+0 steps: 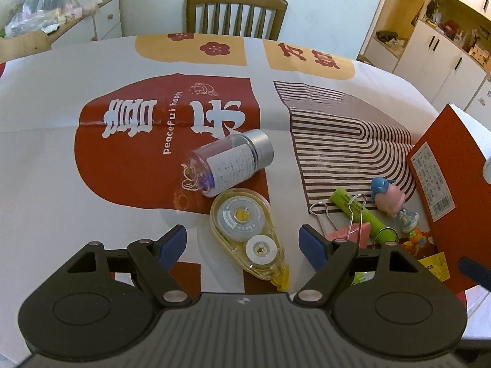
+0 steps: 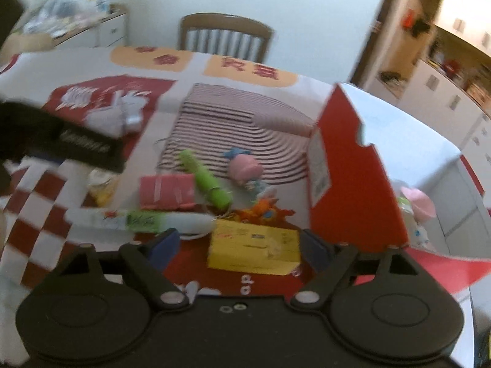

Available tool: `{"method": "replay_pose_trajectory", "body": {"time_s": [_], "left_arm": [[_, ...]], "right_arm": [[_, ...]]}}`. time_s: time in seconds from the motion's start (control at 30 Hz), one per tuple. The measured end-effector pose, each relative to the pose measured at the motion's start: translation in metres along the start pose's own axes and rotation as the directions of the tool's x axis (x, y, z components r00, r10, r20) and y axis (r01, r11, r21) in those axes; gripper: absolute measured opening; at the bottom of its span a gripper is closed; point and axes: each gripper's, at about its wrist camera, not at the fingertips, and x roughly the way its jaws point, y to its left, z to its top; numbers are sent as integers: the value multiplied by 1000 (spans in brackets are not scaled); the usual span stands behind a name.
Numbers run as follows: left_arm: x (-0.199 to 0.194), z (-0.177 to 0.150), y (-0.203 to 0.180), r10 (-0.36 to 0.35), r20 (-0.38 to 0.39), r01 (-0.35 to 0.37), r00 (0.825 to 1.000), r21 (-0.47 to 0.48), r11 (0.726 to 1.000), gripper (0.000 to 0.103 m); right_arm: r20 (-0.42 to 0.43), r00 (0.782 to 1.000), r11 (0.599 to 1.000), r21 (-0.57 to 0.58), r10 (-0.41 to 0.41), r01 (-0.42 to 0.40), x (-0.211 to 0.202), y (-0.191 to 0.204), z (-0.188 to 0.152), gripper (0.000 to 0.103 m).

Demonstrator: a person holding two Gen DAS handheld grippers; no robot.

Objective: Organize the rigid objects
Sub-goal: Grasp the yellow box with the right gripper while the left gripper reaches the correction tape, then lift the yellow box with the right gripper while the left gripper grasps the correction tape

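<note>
A: What is hard to make out, starting at the left?

B: The right wrist view is blurred throughout. At its left edge a dark shape, the left gripper (image 2: 86, 148) seen from outside, covers part of the tablecloth (image 2: 40, 202). In the left wrist view the red box (image 1: 442, 184) is cut off by the right edge, and the pink binder clip (image 1: 353, 231) sits partly behind the finger (image 1: 313, 245) on that side.

A: And the tools?

B: The left gripper (image 1: 242, 245) has its jaws apart, with the correction tape dispenser (image 1: 245, 230) lying between them on the cloth; the pads are clear of it. The right gripper (image 2: 239, 248) also stands apart, the yellow card (image 2: 254, 250) between its fingers, not pressed as far as the blur lets me judge.

A: Which way do things point?

B: The dispenser's long axis runs from upper left to lower right, yellow tip toward the gripper. Just above it the clear bottle (image 1: 233, 161) lies on its side, silver cap up and to the right. Further right the green highlighter (image 1: 362, 214) slants the same way as the dispenser, near the pink toy figure (image 1: 388, 196) beside the box.
</note>
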Motion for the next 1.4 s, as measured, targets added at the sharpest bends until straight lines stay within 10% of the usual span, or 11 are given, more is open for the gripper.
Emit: {"method": "replay_pose_trajectory", "body": {"time_s": [0.37,0.67,1.4], "left_arm": [[13,2,-4,-5,-4,5,1000,30,1000,80],[13,0,-4,7,16,-8,1000,46,999,57],[-19,-12,2,-15,27,14,1000,25,1000,53]], "right_arm": [[-92,993,992,99,-75,84,29,-4,-9,92],[-87,996,992,124,-24,35,31,-5,-11,79],[-9,986,984,62,167,-166,-21,-15,-6,70]]}}
